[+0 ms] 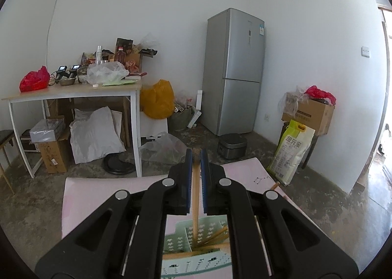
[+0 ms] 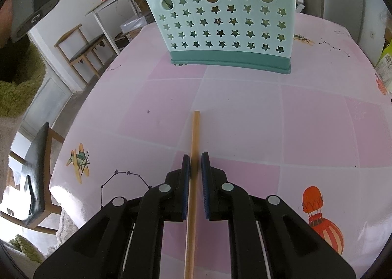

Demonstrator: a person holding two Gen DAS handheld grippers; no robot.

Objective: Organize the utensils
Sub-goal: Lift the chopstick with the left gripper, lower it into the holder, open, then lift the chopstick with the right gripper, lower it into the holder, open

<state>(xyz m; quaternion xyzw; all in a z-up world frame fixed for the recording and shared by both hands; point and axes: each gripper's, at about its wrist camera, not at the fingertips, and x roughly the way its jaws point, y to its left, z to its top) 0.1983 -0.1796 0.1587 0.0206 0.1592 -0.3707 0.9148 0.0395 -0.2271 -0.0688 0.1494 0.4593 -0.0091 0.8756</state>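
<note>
At the lower centre of the left wrist view, the left gripper (image 1: 196,181) stands above the mint-green utensil holder (image 1: 196,235), its fingers (image 1: 188,181) nearly together with one wooden chopstick (image 1: 195,205) between them. The stick hangs almost upright, its lower end inside a compartment where other chopsticks (image 1: 215,237) already lean; whether the pads actually pinch it cannot be told, as narrow gaps show on both sides.

At the lower centre of the right wrist view, the right gripper (image 2: 195,181) straddles a second chopstick (image 2: 194,137) that appears to lie on the pink tiled surface (image 2: 245,112), pointing toward the star-perforated holder (image 2: 227,22) at upper centre. The fingers (image 2: 186,181) stand slightly apart on either side of the stick; contact cannot be confirmed.

Handling, as a judgement: a chopstick is light, stiff and smooth, so it resists bending but may roll on the surface or pivot and slip between flat pads. A hold near mid-length, square across the shaft, would limit swinging; a hold nearer the thick end suits a tip-first drop into the holder.
</note>
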